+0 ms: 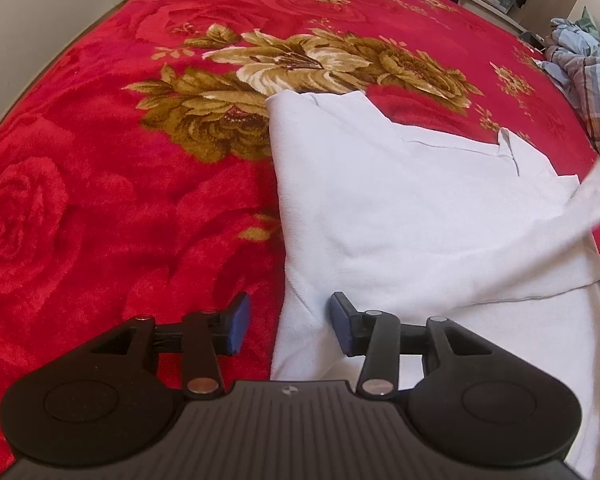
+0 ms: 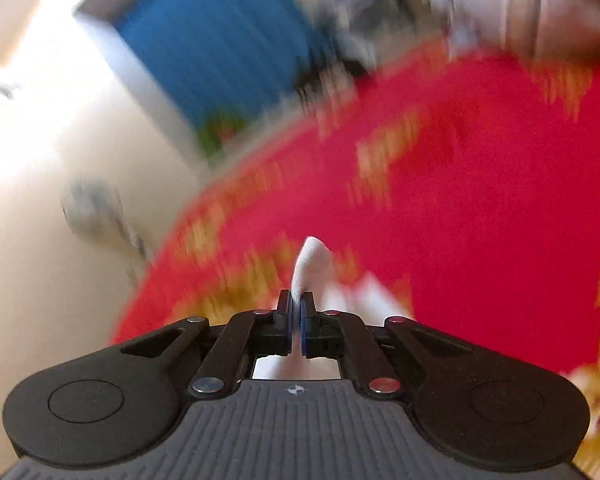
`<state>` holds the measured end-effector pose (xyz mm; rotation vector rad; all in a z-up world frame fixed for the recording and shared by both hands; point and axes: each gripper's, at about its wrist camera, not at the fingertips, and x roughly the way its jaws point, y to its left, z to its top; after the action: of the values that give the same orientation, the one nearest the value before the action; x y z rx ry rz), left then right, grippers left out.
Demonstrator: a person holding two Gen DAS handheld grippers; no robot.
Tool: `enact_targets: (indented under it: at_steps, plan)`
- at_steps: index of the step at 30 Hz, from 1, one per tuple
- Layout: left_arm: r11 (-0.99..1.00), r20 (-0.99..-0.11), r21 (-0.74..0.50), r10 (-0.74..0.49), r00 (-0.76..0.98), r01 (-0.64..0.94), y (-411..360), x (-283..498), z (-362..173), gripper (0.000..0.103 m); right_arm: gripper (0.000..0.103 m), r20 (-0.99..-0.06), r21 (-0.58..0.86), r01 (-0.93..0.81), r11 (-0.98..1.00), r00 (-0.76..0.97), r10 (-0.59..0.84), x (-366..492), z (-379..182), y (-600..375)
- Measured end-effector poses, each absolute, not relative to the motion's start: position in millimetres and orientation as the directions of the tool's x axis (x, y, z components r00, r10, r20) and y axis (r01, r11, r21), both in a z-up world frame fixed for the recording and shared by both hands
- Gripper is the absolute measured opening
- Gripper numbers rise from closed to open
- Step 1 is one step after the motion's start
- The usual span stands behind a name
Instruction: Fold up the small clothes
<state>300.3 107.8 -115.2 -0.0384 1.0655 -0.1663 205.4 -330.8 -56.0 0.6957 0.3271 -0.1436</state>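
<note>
The white shirt (image 1: 380,216) lies partly folded on the red blanket (image 1: 100,200), ahead of the released left claw (image 1: 290,322). A shirt edge is clenched in the right claw (image 2: 298,322); further folds are judged outstanding.

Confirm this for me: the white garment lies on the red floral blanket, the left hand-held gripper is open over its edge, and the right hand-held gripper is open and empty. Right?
Not quite. The right hand-held gripper is shut on a fold of the white garment, as the right wrist view shows. The rest stands: the garment lies on the red floral blanket, and the left hand-held gripper is open over its edge.
</note>
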Motion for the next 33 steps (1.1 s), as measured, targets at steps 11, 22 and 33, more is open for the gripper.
enact_targets:
  at_steps: [11,22,33]
  plan:
    - [0.988,-0.856,-0.113,-0.152,0.494,0.110,112.2,300.3,-113.6,0.054,0.016,-0.703,0.474,0.596,0.648,0.699,-0.130,216.2,-106.0,-349.3]
    - [0.979,-0.690,-0.198,-0.178,0.701,0.054,113.3,324.2,-100.0,0.054,0.019,-0.695,0.542,0.572,0.615,0.717,-0.056,216.9,-113.4,-364.8]
    - [0.965,-0.667,-0.259,-0.145,0.730,-0.045,151.1,338.7,-106.7,0.004,0.004,-0.544,0.596,0.410,0.690,0.839,-0.029,210.2,-84.1,-346.5]
